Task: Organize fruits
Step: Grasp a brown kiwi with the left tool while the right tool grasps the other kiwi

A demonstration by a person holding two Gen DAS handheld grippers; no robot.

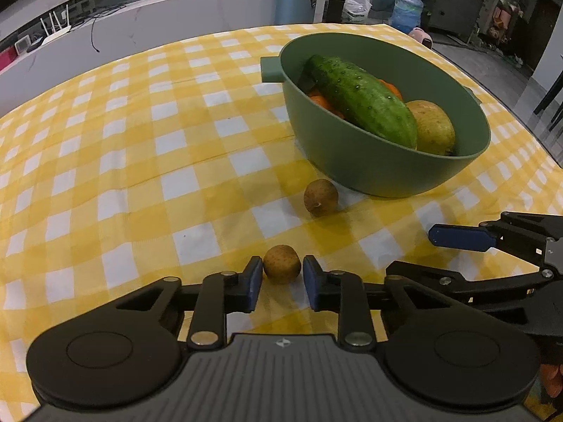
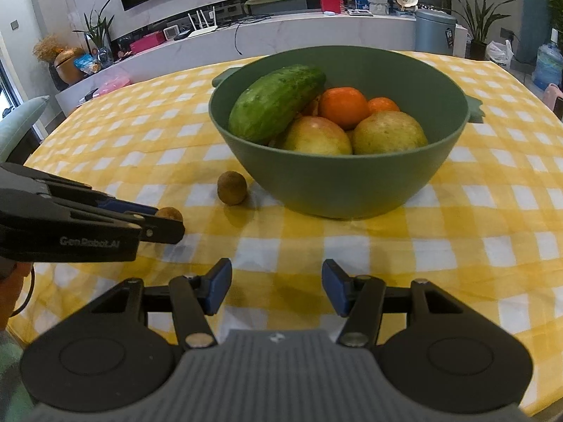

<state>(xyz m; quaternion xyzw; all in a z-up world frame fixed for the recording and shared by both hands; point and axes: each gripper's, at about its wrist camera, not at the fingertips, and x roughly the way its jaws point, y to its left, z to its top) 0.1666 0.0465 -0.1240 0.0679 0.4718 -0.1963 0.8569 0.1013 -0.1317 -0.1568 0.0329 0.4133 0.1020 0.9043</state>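
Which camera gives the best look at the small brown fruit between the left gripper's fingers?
The left wrist view: the small brown fruit sits unobstructed between the left gripper pads. In the right wrist view, only its top peeks above the gripper's fingers.

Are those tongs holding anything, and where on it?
The left tongs pinch a small round brown fruit by its two opposite sides, on the tablecloth. The right tongs hold nothing.

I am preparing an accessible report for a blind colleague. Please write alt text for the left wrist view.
The left tongs are shut on a small brown round fruit on a yellow-and-white checked tablecloth. A second small brown fruit lies beyond it, beside a green bowl holding a cucumber, oranges and a yellowish fruit. The right tongs enter from the right edge.
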